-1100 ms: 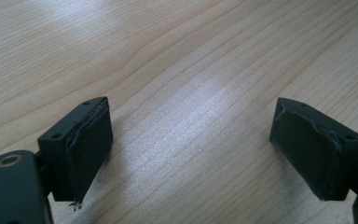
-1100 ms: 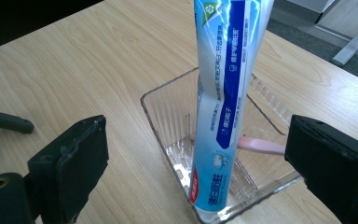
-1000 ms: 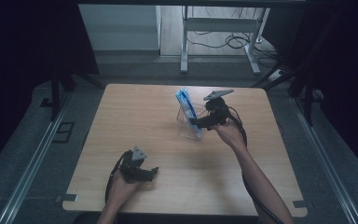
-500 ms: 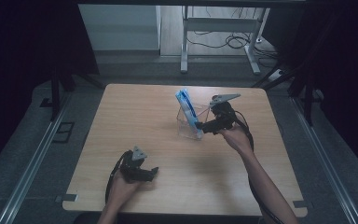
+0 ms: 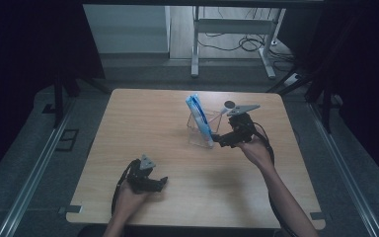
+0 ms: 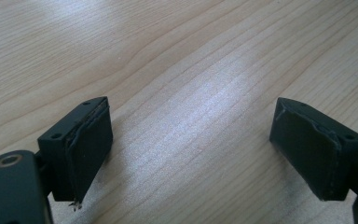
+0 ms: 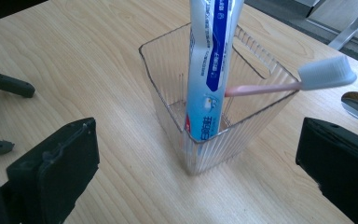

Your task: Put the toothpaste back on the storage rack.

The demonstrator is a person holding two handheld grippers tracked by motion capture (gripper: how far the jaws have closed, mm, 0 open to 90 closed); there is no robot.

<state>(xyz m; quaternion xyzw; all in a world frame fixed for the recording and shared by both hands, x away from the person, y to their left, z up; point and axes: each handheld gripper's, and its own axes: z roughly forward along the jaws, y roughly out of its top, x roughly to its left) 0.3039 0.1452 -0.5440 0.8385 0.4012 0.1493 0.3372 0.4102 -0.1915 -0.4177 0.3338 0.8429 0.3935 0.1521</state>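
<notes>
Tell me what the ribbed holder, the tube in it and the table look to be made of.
Holder: clear hard plastic, apparently; the wood shows through its ribbed walls. Tube: probably soft glossy plastic, printed blue and white, with sheen and a flattened shape. Table: pale wood grain, matte; solid or laminate, hard to say.

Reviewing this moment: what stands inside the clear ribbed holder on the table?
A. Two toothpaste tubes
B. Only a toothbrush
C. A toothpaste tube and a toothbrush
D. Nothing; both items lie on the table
C: in the right gripper view the blue-and-white toothpaste tube stands upright in the clear holder, and the pink-handled toothbrush leans out over its rim.
</notes>
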